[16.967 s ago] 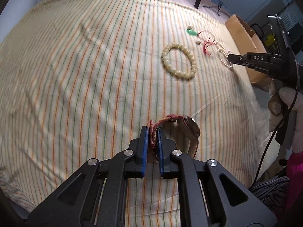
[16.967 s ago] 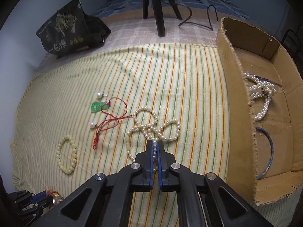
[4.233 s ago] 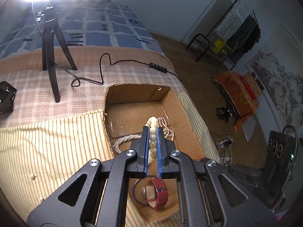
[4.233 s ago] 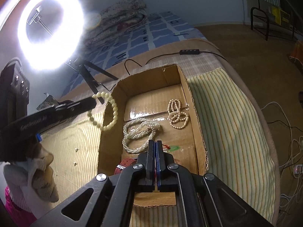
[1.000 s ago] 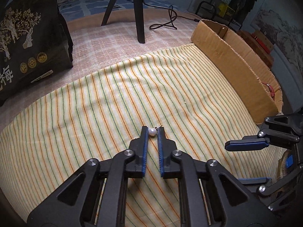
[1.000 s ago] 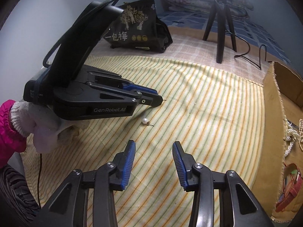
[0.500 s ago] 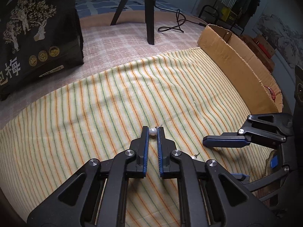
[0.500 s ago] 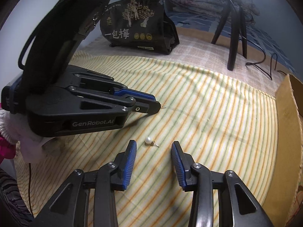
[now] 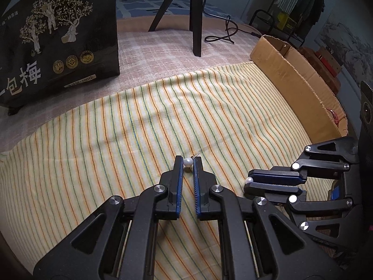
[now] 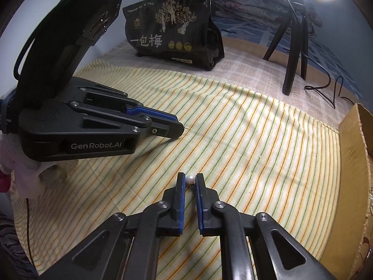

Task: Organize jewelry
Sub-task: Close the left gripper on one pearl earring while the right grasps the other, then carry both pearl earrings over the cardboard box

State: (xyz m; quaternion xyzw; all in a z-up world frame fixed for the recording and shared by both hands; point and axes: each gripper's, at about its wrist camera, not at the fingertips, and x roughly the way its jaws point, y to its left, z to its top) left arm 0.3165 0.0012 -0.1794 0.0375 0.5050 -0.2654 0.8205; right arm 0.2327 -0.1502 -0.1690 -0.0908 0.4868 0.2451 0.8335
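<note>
My left gripper [image 9: 188, 162] is shut on a white pearl earring [image 9: 188, 162], its thin post sticking out to the right, just above the striped cloth [image 9: 116, 128]. My right gripper [image 10: 190, 179] has closed on a second pearl earring [image 10: 190, 179] at its fingertips, low over the cloth. In the left wrist view the right gripper [image 9: 247, 185] sits at lower right with that pearl [image 9: 249, 179] at its tip. In the right wrist view the left gripper [image 10: 180, 129] reaches in from the left. The cardboard box [image 9: 300, 88] stands at the right.
A black snack bag [image 10: 172, 28] stands at the back of the bed. A black tripod [image 9: 193, 16] and its cable [image 9: 223, 35] stand behind the cloth. The box's near wall [image 10: 354, 163] rises at the cloth's right edge.
My right gripper has moved down onto the loose pearl earring and closed from wide open onto it. My left gripper keeps its earring and has hardly moved.
</note>
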